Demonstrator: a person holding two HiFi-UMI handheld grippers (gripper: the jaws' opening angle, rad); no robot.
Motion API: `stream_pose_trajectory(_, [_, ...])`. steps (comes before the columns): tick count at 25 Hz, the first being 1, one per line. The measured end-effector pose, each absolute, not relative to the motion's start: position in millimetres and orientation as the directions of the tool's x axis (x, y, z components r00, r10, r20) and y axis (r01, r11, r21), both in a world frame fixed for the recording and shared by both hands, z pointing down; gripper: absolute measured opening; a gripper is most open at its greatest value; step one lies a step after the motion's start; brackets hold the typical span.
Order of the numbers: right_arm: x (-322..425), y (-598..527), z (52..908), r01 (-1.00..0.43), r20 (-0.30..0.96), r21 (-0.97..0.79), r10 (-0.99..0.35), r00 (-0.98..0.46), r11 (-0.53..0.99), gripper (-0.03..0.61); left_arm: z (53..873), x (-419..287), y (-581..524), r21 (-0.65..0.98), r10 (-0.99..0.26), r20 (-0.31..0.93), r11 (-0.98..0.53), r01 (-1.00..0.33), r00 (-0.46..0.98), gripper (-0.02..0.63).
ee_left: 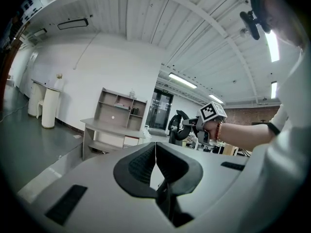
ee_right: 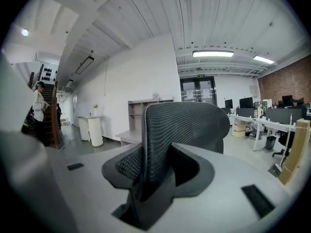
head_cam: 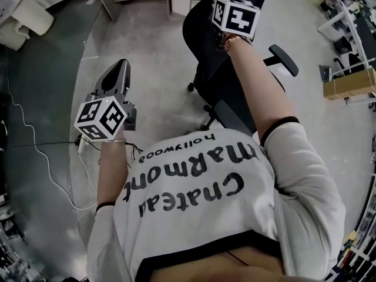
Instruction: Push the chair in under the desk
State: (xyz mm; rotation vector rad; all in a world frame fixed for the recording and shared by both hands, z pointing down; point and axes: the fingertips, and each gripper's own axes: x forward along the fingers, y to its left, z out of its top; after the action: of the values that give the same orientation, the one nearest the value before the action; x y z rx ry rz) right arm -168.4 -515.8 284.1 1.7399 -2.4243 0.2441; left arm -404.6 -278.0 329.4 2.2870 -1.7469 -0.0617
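Note:
A black mesh office chair (head_cam: 214, 69) stands on the grey floor in front of me, an armrest (head_cam: 285, 59) sticking out to the right. My right gripper (head_cam: 235, 13) reaches out to the top of its backrest. In the right gripper view the backrest's mesh edge (ee_right: 184, 125) runs down into the jaws, and my right gripper (ee_right: 155, 174) is shut on it. My left gripper (head_cam: 117, 75) hangs free at the left, shut and empty (ee_left: 155, 152). A grey desk with shelves (ee_left: 104, 127) stands beyond the chair (ee_left: 181, 127), by the white wall.
A white cable (head_cam: 35, 151) snakes over the floor at the left. A white bin (head_cam: 26, 16) stands far left. A cardboard box (head_cam: 349, 84) and rows of desks (ee_right: 262, 123) fill the right side. A person (ee_right: 39, 106) stands on stairs far left.

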Motion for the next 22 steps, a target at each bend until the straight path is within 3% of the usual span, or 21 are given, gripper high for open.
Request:
stream_pose_trajectory(9, [-169, -499, 285, -0.941, 0.208, -0.035, -0.919, -0.336, 0.336, 0.144, 335, -395, -279, 0.239, -0.941, 0.137, -0.271, -0.932, 0.309, 0.017])
stream_pose_trajectory(22, [-164, -388, 289, -0.799, 0.196, -0.029, -0.780, -0.594, 0.601, 0.129, 342, -342, -263, 0.243, -0.919, 0.155, -0.319, -0.916, 0.362, 0.017])
